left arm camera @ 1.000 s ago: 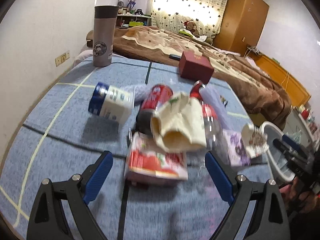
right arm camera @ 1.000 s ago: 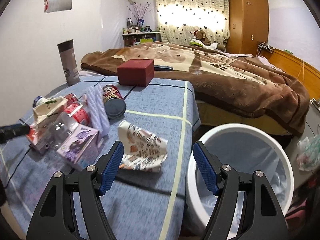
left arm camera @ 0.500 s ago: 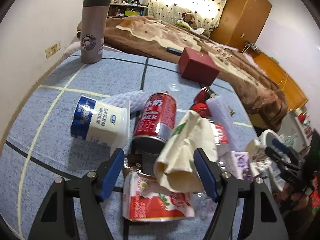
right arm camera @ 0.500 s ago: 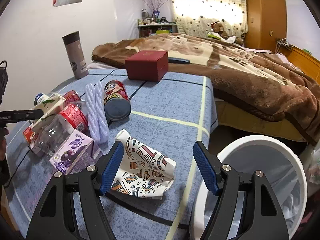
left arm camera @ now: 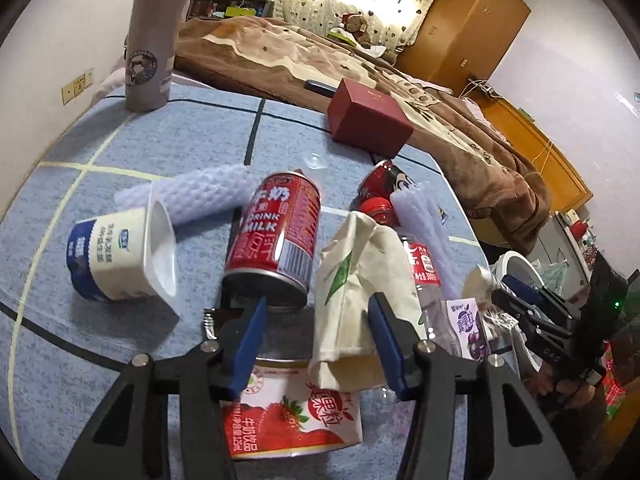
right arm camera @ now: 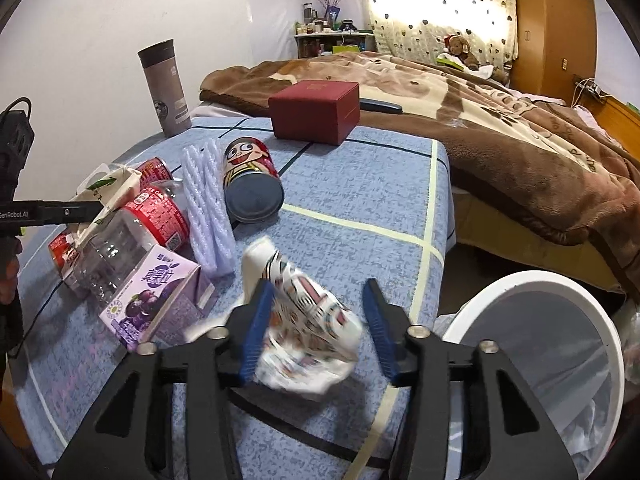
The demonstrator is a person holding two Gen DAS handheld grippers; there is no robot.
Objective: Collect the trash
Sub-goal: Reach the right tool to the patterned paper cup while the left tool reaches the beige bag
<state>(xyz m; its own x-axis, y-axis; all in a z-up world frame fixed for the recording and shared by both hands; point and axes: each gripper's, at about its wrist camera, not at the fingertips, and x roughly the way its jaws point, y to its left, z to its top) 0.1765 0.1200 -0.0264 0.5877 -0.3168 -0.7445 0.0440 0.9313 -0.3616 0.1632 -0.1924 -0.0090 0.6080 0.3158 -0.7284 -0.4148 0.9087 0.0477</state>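
My left gripper [left arm camera: 318,304] hangs low over a trash pile on the blue tablecloth, jaws closing. A cream paper bag [left arm camera: 352,280] lies between its pads, beside a red milk can [left arm camera: 280,232]. A strawberry milk carton [left arm camera: 292,420] lies under the fingers. My right gripper [right arm camera: 317,290] is closing around a crumpled patterned paper cup [right arm camera: 308,320]. The left pad touches the blurred cup and a small gap shows at the right pad. A white bin [right arm camera: 536,278] stands just right of the table edge.
A yogurt cup [left arm camera: 116,256], white foam netting [left arm camera: 200,196], a cartoon can [right arm camera: 250,176], a clear bottle [left arm camera: 424,276] and a purple carton [right arm camera: 156,296] lie around. A grey tumbler [left arm camera: 154,40] and red box [left arm camera: 368,120] stand farther back, before a brown-blanketed bed [right arm camera: 500,120].
Both grippers moved forward and down onto the trash and their jaws narrowed. The patterned cup now sits between the right pads and has shifted. The cream bag now sits between the left pads.
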